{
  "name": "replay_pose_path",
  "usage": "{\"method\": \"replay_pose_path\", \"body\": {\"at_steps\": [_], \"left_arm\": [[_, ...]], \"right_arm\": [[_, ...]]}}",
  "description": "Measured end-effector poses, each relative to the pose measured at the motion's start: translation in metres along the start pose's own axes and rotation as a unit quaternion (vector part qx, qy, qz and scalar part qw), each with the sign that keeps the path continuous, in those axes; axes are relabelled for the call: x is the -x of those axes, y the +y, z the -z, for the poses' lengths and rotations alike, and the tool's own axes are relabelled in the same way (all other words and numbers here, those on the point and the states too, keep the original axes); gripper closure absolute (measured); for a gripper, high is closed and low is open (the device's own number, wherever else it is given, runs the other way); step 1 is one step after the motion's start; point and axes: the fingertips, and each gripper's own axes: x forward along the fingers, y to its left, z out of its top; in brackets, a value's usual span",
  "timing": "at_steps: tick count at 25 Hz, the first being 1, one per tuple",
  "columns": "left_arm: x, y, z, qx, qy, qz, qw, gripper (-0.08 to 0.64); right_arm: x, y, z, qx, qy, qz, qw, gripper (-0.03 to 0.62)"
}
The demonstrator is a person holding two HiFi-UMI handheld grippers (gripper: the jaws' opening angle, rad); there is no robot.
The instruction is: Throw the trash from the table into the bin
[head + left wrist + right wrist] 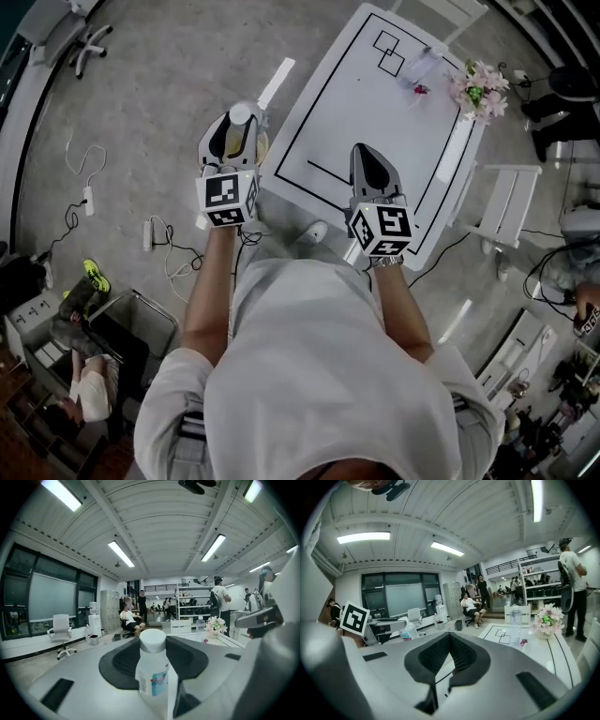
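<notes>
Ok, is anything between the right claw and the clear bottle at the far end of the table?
Nothing visible. The right claw, shut and empty, looks over bare table straight to the clear bottle. The flowers stand to its right and a small pink item lies by its foot, both off the line.

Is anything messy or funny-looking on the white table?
Only a little: a small pink scrap lies loose on the table beside the upright clear bottle, near the flowers. Nothing looks spilled or broken.
</notes>
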Motion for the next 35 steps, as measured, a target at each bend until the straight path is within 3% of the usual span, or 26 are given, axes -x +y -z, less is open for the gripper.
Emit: {"method": "replay_pose_path", "body": {"at_steps": [8,20,26,35], "left_arm": [[0.034,0.114,0.022,0.018,0.005,-0.039,0.9991,0.383],[0.030,0.262,0.059,0.023,0.026,0.001,0.9994,0.383],[0.017,0.294,0.091,0.024,0.047,0.030,0.9981,0.383],[-0.023,0.292,0.150,0.036,0.075,0.064,0.9944,0.383]], "right_arm": [[-0.064,0.104,0.004,0.024,0.019,-0.043,0.999,0.591],[-0.170,0.234,0.020,0.007,0.044,-0.021,0.999,0.591],[-0.217,0.260,0.038,0.000,0.057,-0.003,0.998,0.591],[-0.271,0.262,0.096,-0.019,0.109,0.008,0.994,0.591]]}}
